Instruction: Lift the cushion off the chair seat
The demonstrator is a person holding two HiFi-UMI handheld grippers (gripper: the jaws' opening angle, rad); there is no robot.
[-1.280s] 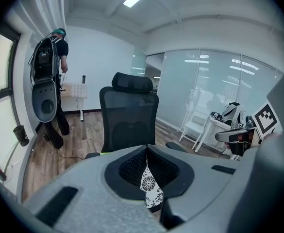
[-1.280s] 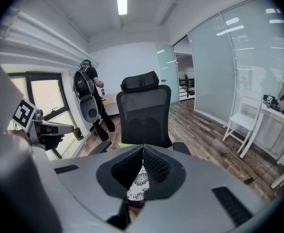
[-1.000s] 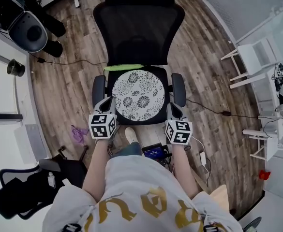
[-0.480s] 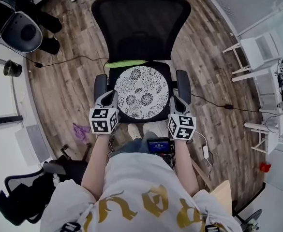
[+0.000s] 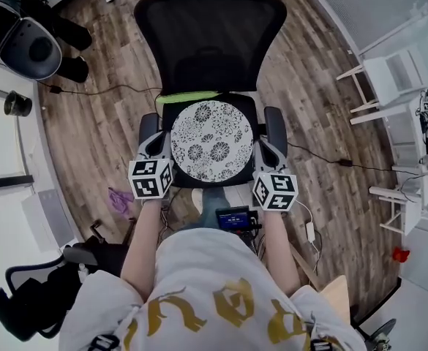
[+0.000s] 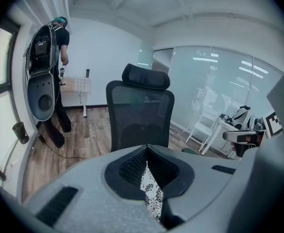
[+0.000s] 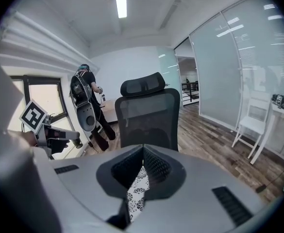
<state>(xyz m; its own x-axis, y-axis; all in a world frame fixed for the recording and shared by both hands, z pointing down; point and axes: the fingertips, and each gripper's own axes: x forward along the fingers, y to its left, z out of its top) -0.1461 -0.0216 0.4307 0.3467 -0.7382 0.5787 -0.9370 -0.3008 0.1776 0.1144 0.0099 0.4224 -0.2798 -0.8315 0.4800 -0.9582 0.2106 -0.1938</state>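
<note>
A round cushion (image 5: 211, 139) with a black-and-white flower print lies flat on the black seat (image 5: 249, 172) of a mesh office chair (image 5: 210, 39). My left gripper (image 5: 156, 140) sits beside the cushion's left edge, by the left armrest (image 5: 148, 126). My right gripper (image 5: 262, 147) is at the cushion's right edge, by the right armrest (image 5: 274, 121). Both are shut, tips together. In the left gripper view the left gripper (image 6: 146, 149) shows only a sliver of cushion (image 6: 153, 198) through the slit under its tips. The right gripper (image 7: 142, 149) shows the same sliver of cushion (image 7: 136, 191).
A green strip (image 5: 192, 95) lies at the back of the seat. A person with a large black-and-grey pack (image 5: 31, 42) stands at the far left. White chairs (image 5: 389, 86) stand on the right. Cables (image 5: 323, 163) and a small device (image 5: 233, 218) lie on the wood floor.
Both grippers have slid a little forward along the sides of the seat, still shut. The cushion stays flat on the seat.
</note>
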